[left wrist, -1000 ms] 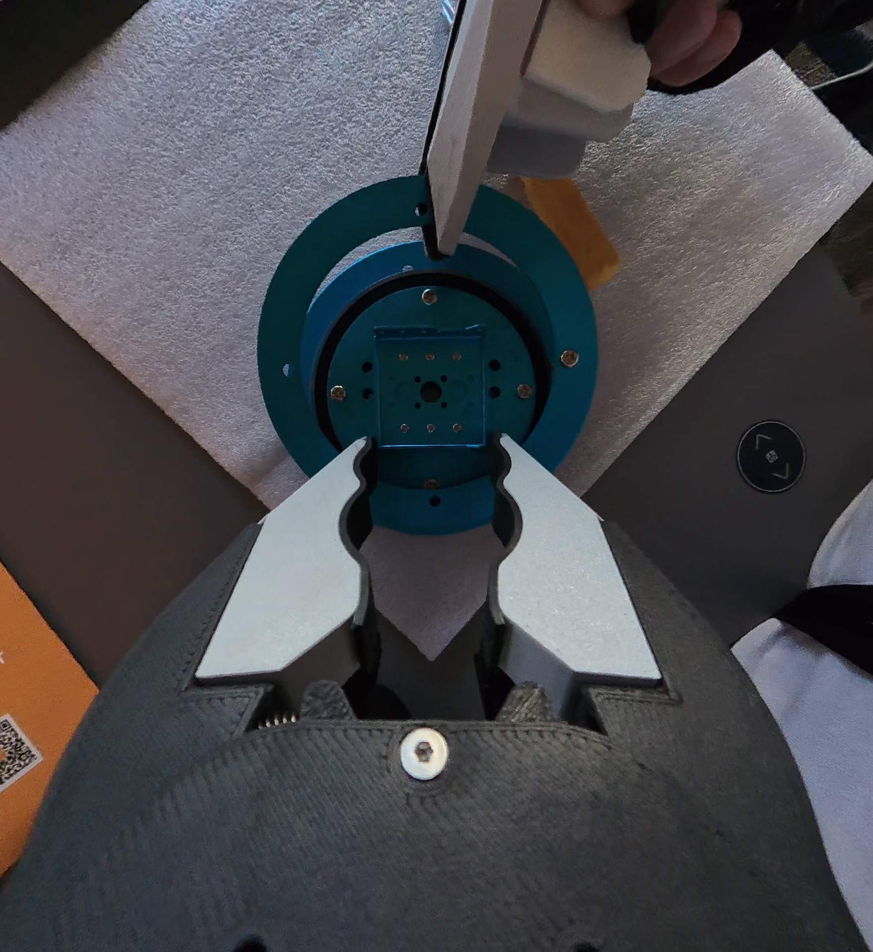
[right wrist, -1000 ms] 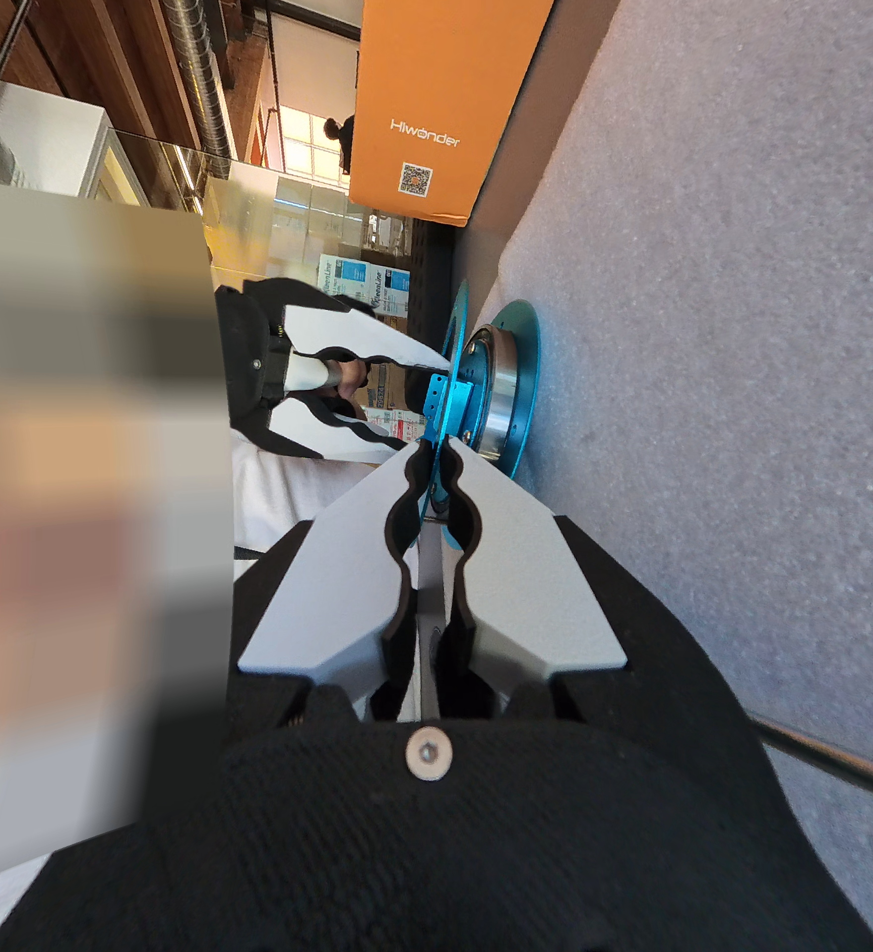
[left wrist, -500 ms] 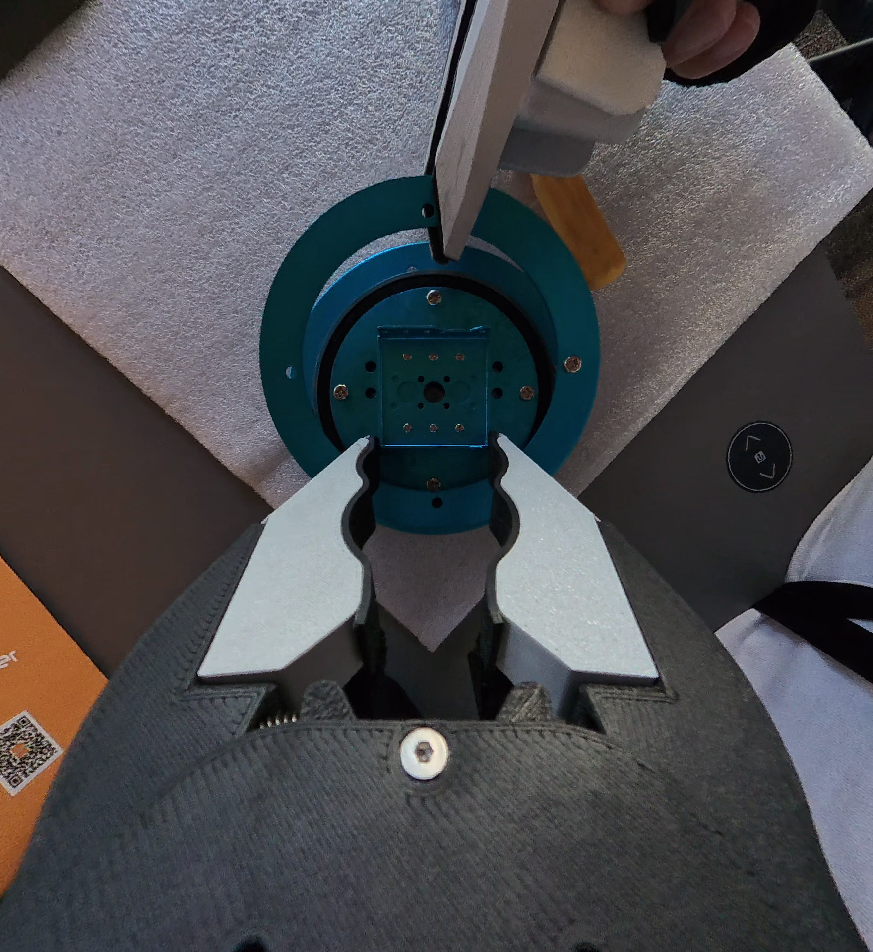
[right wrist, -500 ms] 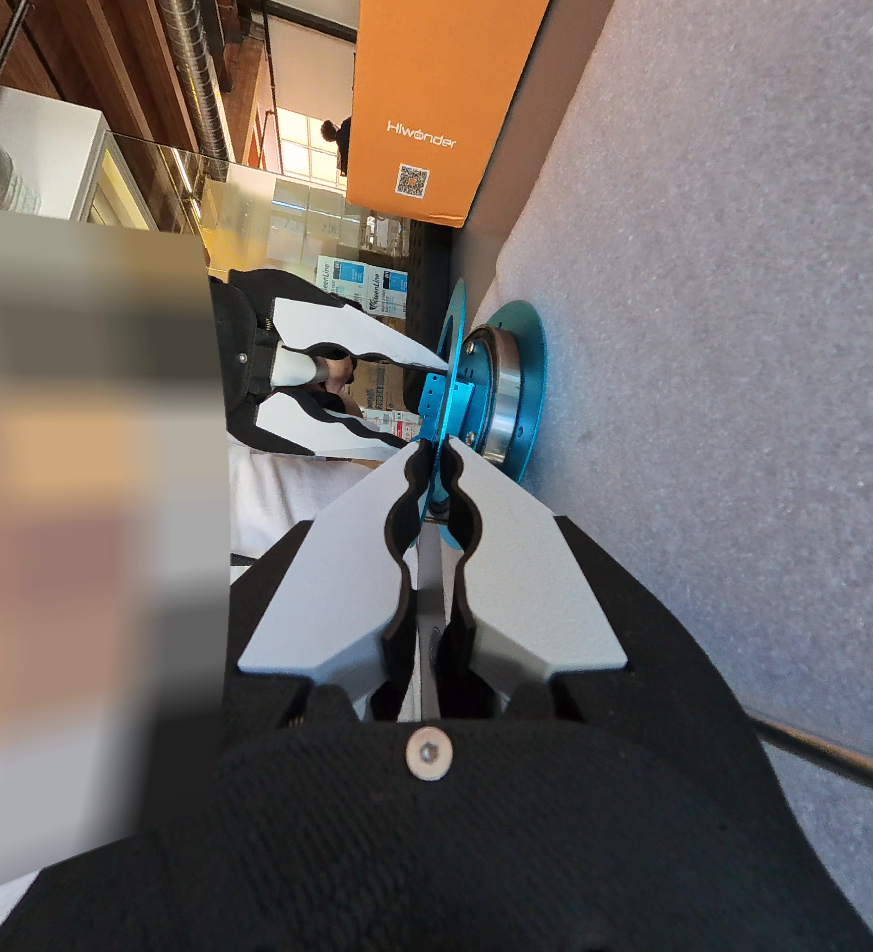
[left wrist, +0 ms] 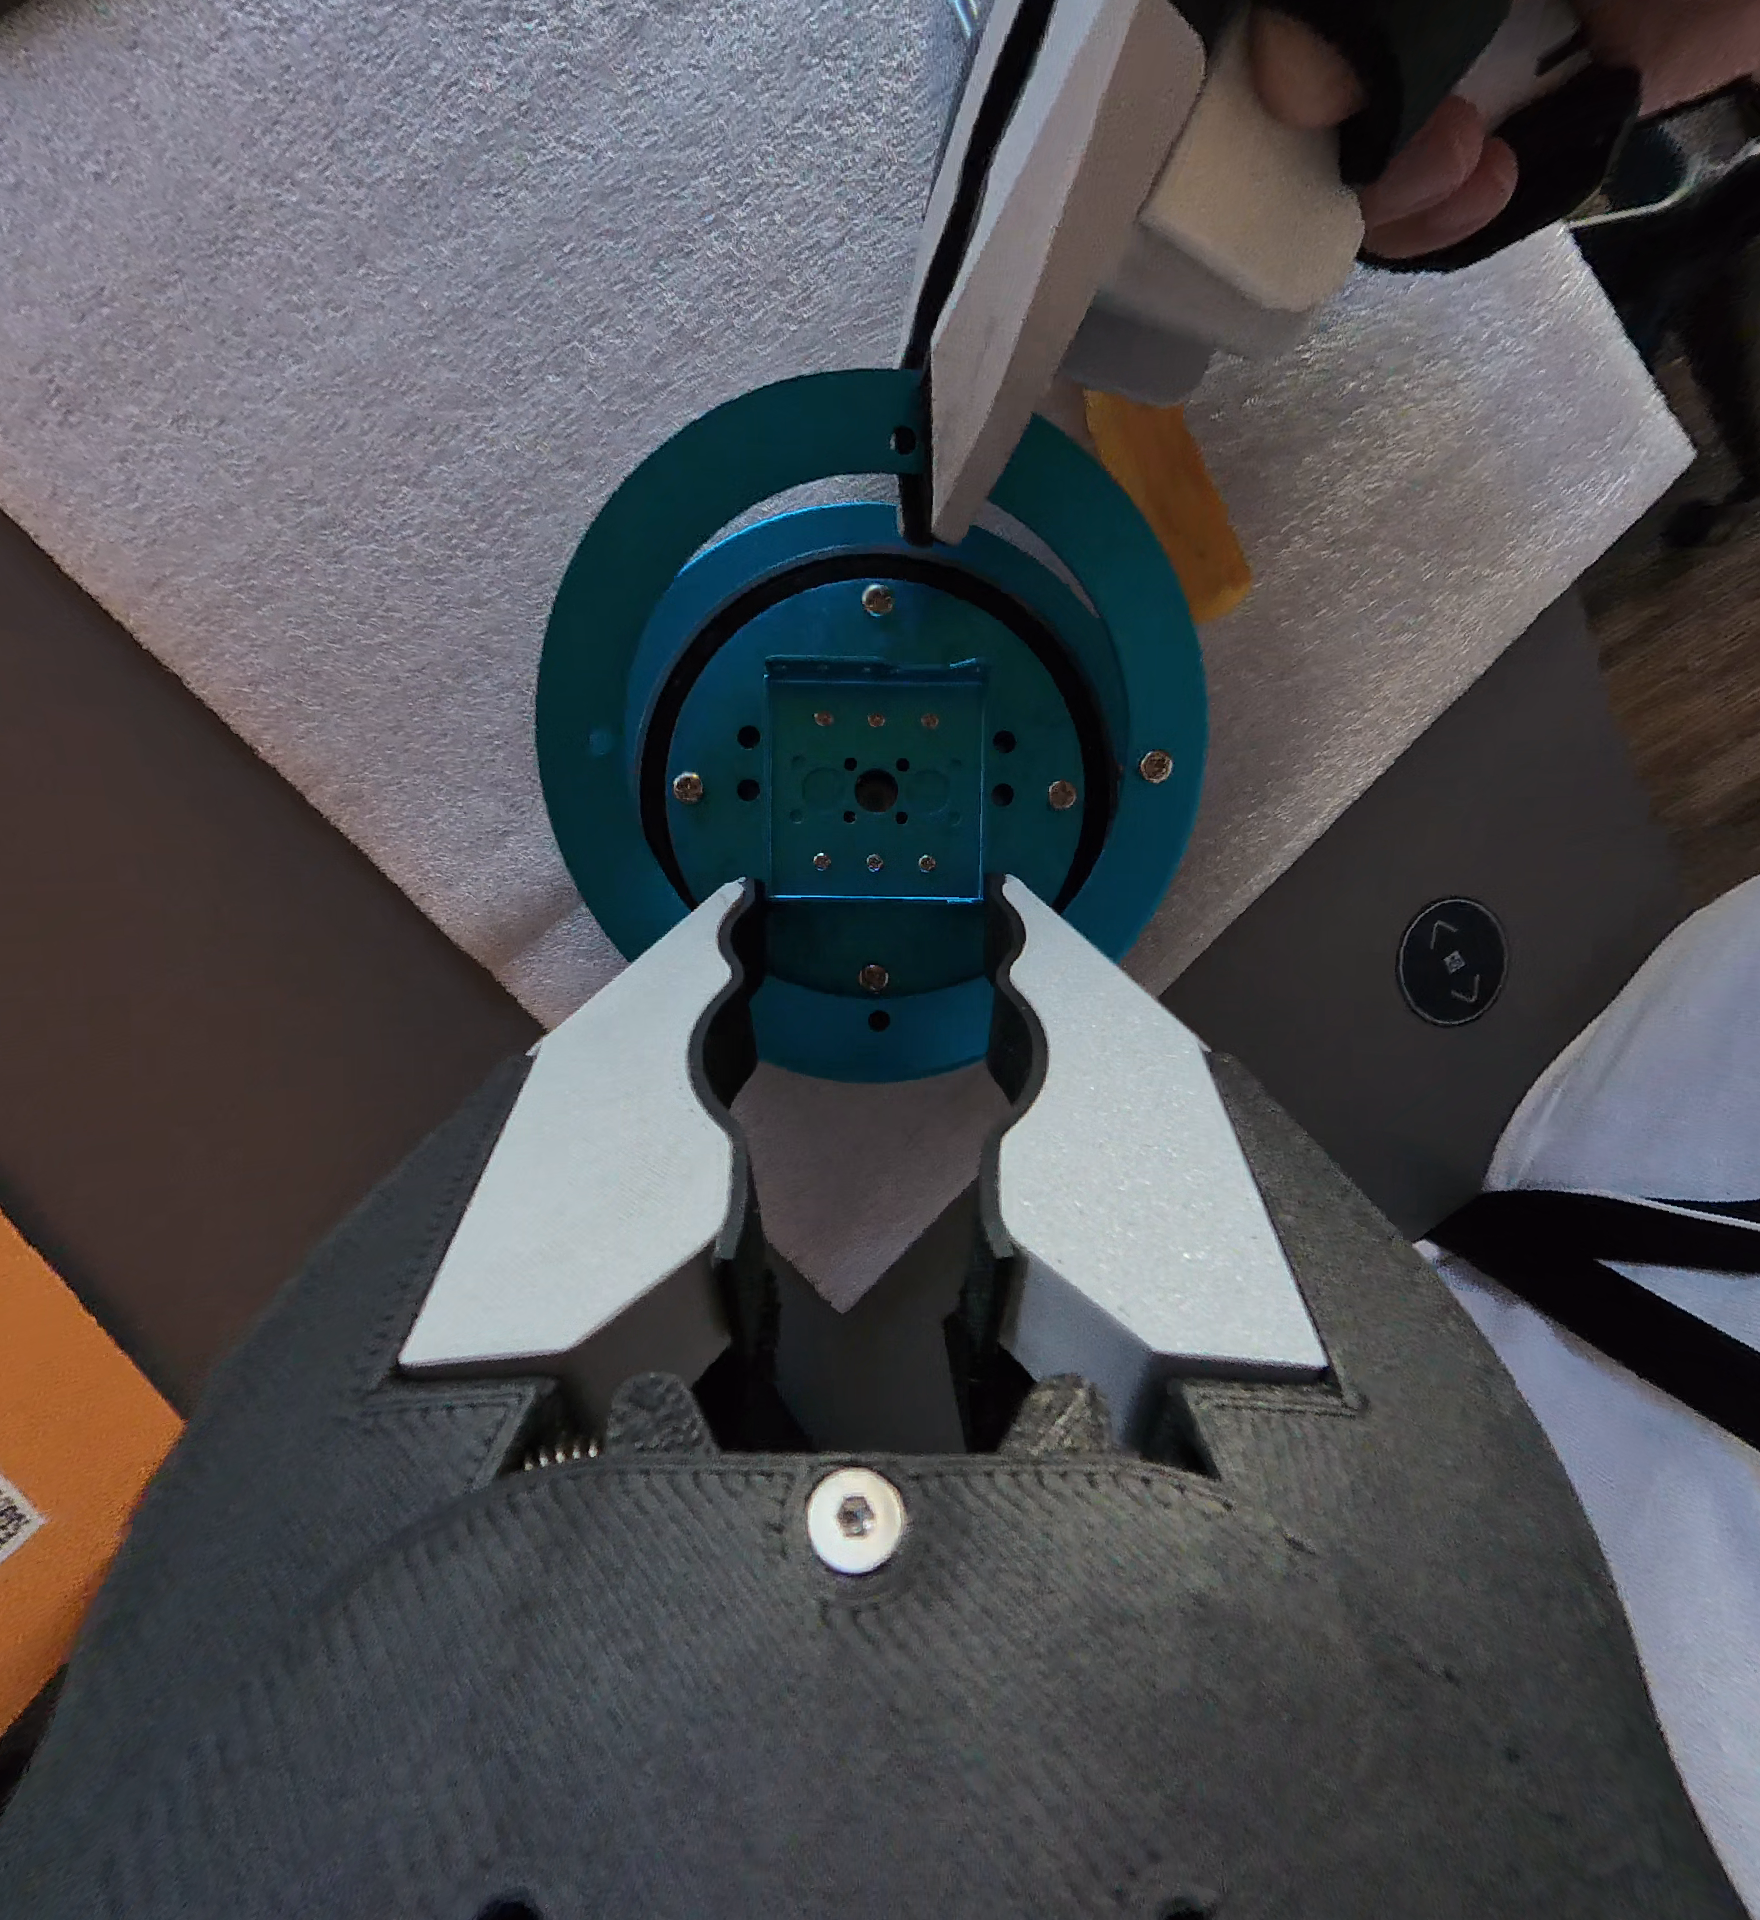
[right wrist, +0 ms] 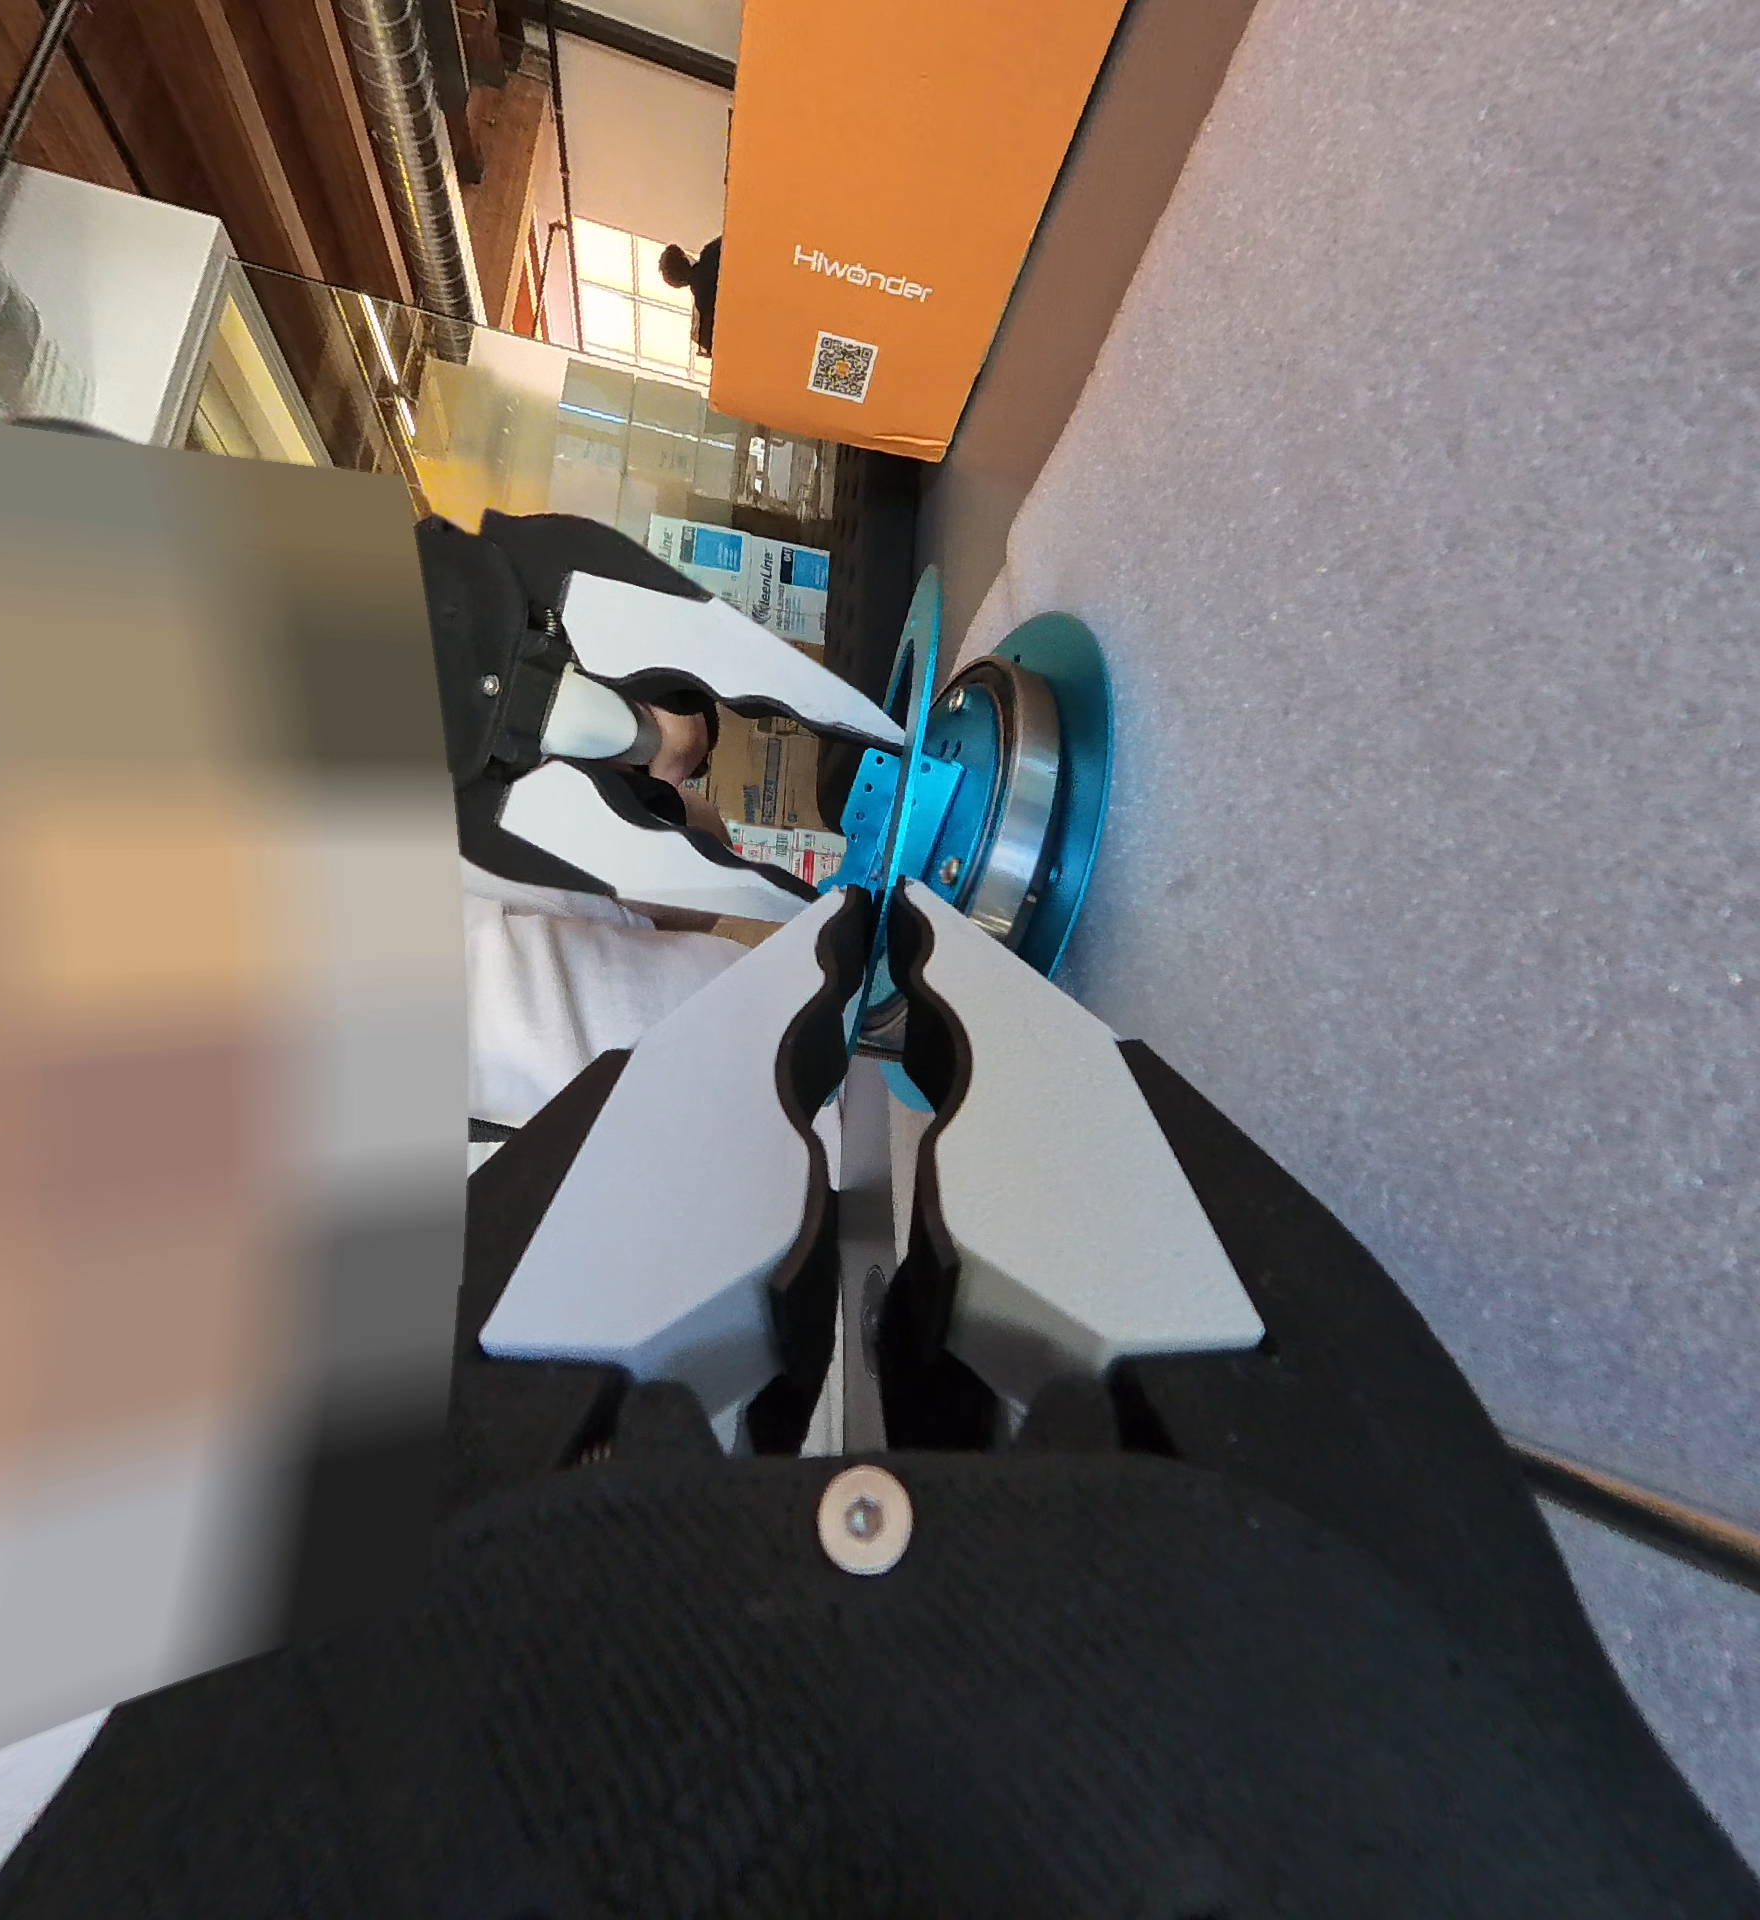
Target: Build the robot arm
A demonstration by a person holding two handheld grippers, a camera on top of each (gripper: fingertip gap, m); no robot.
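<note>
A blue turntable base (left wrist: 871, 790) with a steel bearing (right wrist: 1021, 821) lies on a white foam sheet (left wrist: 336, 312). A square blue bracket (left wrist: 874, 790) stands on its middle. My left gripper (left wrist: 873, 894) is open, with one fingertip on each side of the bracket's near edge; it also shows in the right wrist view (right wrist: 855, 810). My right gripper (right wrist: 874, 896) is shut on the rim of a thin flat blue ring (left wrist: 647, 582). It holds the ring around and just above the base, and it enters the left wrist view (left wrist: 933, 520) from the top.
An orange box (left wrist: 14, 1403) lies at the left of the brown table; it also shows in the right wrist view (right wrist: 907, 208). A yellow piece (left wrist: 1167, 499) lies on the foam behind the ring. A round black control (left wrist: 1450, 961) is set in the table. A person's white clothing (left wrist: 1738, 1039) is at the right. My hands' fingertips stand some 6 cm from each other. Between my right fingertips and the yellow piece (left wrist: 1167, 499) there is roughly 5 cm.
Almost nothing has changed. The views have drifted slightly; the right gripper still pinches the ring and the left gripper stays open at the bracket.
</note>
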